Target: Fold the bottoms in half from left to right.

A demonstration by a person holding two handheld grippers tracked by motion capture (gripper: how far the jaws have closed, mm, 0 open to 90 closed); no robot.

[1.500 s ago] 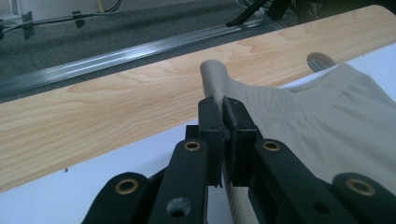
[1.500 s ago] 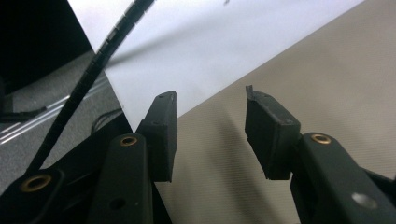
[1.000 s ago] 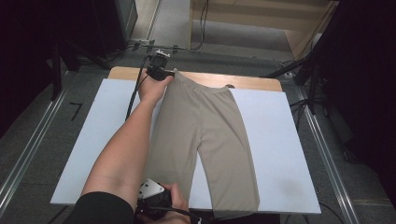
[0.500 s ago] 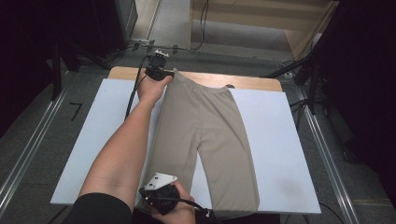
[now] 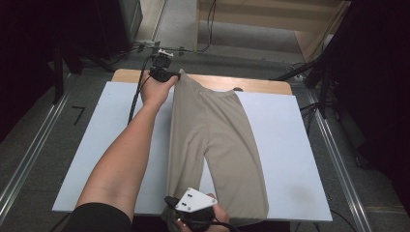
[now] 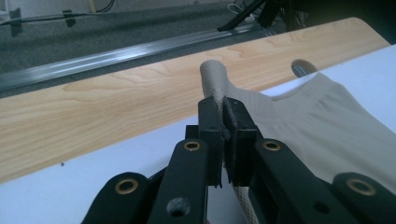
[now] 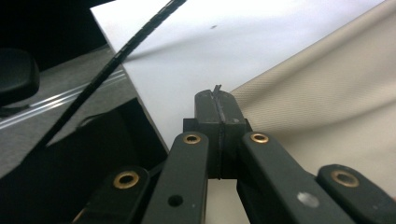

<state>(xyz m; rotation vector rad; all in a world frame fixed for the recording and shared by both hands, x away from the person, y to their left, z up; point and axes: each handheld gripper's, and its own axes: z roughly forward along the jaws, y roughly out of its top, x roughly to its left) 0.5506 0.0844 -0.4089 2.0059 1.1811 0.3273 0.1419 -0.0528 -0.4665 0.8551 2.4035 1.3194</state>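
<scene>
Beige trousers (image 5: 212,130) lie flat on the white board (image 5: 290,145), waist at the far end and legs toward me. My left gripper (image 5: 169,75) is at the far left corner of the waist. In the left gripper view it (image 6: 223,107) is shut on a rolled bit of the waistband (image 6: 212,77), which sticks up past the pads. My right gripper (image 5: 191,208) hovers at the near edge over the left leg's hem. In the right gripper view its jaws (image 7: 217,100) are pressed together, and the trouser cloth (image 7: 327,93) lies just to their right. No cloth shows between the pads.
A wooden table top (image 5: 261,84) juts out beyond the board's far edge. Metal floor rails run along the left (image 5: 29,159) and right (image 5: 338,159) sides. The left gripper's cable (image 5: 138,96) trails over the board's far left part. Dark stands and wires crowd the back.
My right gripper has moved right and up along the near edge, and its grey plate now shows fully. The left hand and the trousers have stayed put.
</scene>
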